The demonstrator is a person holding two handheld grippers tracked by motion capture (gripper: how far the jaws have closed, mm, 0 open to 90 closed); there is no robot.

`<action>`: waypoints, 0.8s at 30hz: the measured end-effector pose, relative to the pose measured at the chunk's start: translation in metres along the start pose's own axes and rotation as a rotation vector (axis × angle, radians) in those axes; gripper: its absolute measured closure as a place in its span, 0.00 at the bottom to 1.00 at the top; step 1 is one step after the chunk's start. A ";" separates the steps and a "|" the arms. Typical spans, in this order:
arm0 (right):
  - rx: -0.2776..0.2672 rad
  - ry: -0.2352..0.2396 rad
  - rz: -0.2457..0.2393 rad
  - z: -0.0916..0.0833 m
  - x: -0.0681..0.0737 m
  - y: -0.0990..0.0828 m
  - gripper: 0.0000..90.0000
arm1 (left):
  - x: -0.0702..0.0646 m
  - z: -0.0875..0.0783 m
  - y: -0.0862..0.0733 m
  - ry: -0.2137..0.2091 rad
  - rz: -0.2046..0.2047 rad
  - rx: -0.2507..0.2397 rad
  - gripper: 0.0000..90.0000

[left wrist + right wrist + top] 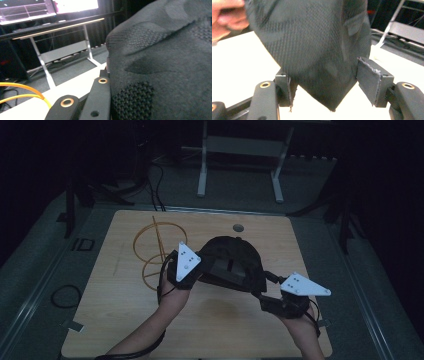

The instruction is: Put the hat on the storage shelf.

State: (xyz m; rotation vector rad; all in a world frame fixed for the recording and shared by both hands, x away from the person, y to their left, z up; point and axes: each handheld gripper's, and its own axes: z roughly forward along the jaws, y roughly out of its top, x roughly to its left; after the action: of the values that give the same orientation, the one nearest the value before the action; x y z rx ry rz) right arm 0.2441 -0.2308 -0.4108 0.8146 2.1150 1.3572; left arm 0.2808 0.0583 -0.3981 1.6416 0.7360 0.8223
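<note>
No text, label, brand, number or sign can be read anywhere. In the left gripper view, the lit screens at the far left show pale lines and bright patches, too blurred to make out any characters. The dark knitted fabric bears woven patterns but no lettering.
</note>
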 end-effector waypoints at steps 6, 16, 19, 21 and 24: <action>0.015 0.080 0.000 -0.023 0.003 -0.015 0.38 | 0.007 -0.002 -0.003 -0.014 -0.002 -0.012 1.00; -0.034 0.054 -0.073 -0.059 -0.013 -0.005 0.45 | 0.022 -0.011 -0.010 -0.329 0.087 -0.064 1.00; -0.043 0.081 -0.119 -0.060 -0.008 0.004 0.46 | 0.022 -0.017 -0.010 -0.389 0.140 -0.082 1.00; -0.056 0.116 -0.154 -0.060 -0.003 0.010 0.46 | 0.022 -0.019 -0.010 -0.418 0.140 -0.081 1.00; -0.057 0.160 -0.191 -0.057 0.004 0.018 0.47 | 0.025 -0.022 -0.011 -0.514 0.145 -0.097 1.00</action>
State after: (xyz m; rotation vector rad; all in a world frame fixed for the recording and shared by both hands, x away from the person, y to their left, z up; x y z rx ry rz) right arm 0.2063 -0.2579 -0.3732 0.4813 2.1997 1.4131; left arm 0.2764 0.0932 -0.4014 1.7320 0.2160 0.4899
